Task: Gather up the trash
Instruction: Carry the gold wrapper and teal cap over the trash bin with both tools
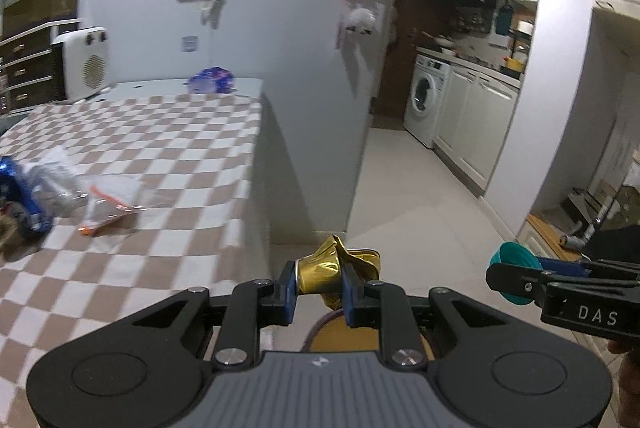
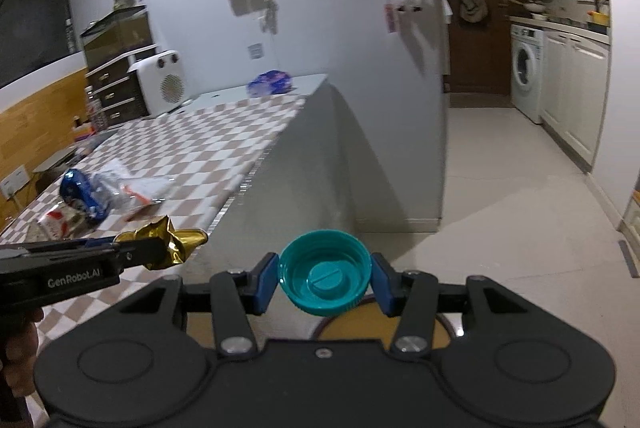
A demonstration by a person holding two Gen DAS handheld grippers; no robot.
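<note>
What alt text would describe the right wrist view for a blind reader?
The right gripper holds a teal plastic bottle cap beside a checkered tablecloth-covered table. At left, the left gripper holds a crumpled gold foil wrapper; more wrappers lie on the table.

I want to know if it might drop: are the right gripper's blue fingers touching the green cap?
Touching. The right wrist view shows the blue fingers pressed against both sides of the green cap, no gap either side.
</note>
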